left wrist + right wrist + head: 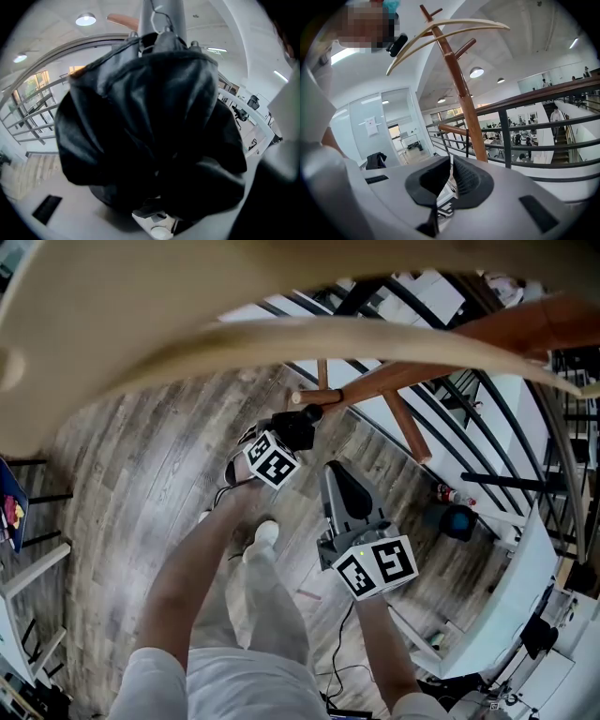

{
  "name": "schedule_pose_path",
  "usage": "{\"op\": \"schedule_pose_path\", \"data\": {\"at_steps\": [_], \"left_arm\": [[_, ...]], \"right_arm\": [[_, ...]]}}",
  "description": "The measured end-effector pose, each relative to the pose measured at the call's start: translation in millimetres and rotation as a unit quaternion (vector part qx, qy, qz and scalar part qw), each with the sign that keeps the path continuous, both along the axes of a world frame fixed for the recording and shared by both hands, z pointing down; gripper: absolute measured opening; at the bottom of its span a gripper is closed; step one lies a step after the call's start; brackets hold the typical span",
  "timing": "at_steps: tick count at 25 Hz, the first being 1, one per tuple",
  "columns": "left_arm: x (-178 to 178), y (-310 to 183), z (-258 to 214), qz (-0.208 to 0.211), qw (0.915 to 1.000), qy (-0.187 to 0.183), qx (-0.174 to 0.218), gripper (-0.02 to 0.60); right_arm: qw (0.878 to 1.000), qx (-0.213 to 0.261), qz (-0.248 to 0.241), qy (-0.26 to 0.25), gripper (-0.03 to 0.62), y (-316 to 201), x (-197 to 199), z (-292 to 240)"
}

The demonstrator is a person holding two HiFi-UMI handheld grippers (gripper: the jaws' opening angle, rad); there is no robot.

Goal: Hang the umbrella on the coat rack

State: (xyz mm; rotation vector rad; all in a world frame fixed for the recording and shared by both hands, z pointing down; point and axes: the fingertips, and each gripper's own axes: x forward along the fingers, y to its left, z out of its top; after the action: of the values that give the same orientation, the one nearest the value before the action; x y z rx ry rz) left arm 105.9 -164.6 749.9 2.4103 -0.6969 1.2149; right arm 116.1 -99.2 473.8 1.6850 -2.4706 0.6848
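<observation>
Left gripper [287,435]: raised over the wood floor [131,474], marker cube [272,461] facing up. In the left gripper view the folded black umbrella [145,131] fills nearly the whole frame, and its fabric bunches over the jaws and covers them; the jaws are closed on it. The umbrella stands upward along the jaws, with a thin loop [157,22] at its far end and a wooden peg [123,20] just beyond to the left. In the head view the umbrella's tip lies close to a short peg [317,396] of the coat rack [412,371]; contact cannot be made out. Right gripper [451,174]: lower and to the right, apart from the umbrella. Its jaws are drawn almost together, only a narrow slit between the pads, nothing in it. Its view looks up the rack's post, with a dark railing [525,105] behind.
</observation>
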Motion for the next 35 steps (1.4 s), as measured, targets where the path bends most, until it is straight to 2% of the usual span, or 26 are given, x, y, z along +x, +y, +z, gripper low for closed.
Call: {"op": "schedule_pose_path", "data": {"at_steps": [7, 14, 20, 25, 35], "left_arm": [[0.3, -8.4, 3.9, 0.000, 0.9999, -0.013, 0.005, 0.257], [1.2, -4.4, -0.4, -0.021, 0.9997, 0.002, -0.010, 0.318], [1.3, 10.9, -5.1, -0.014, 0.9997, 0.006, -0.021, 0.321], [-12.6, 16.3, -5.9, -0.039, 0.9986, 0.010, -0.035, 0.321], [-34.2, 46.3, -23.7, -0.051, 0.9964, 0.010, -0.066, 0.321]], "right_arm": [[1.000, 0.002, 0.003, 0.001, 0.041, 1.1, 5.8, -2.1], [1.000, 0.004, 0.006, -0.001, 0.041, 6.4, 8.4, -2.4], [1.000, 0.004, 0.005, 0.001, 0.041, 14.1, 9.2, -5.0], [1.000, 0.005, 0.012, -0.003, 0.041, 13.1, 5.7, -7.5], [1.000, 0.003, 0.026, -0.015, 0.041, 22.3, 4.2, -16.0]]}}
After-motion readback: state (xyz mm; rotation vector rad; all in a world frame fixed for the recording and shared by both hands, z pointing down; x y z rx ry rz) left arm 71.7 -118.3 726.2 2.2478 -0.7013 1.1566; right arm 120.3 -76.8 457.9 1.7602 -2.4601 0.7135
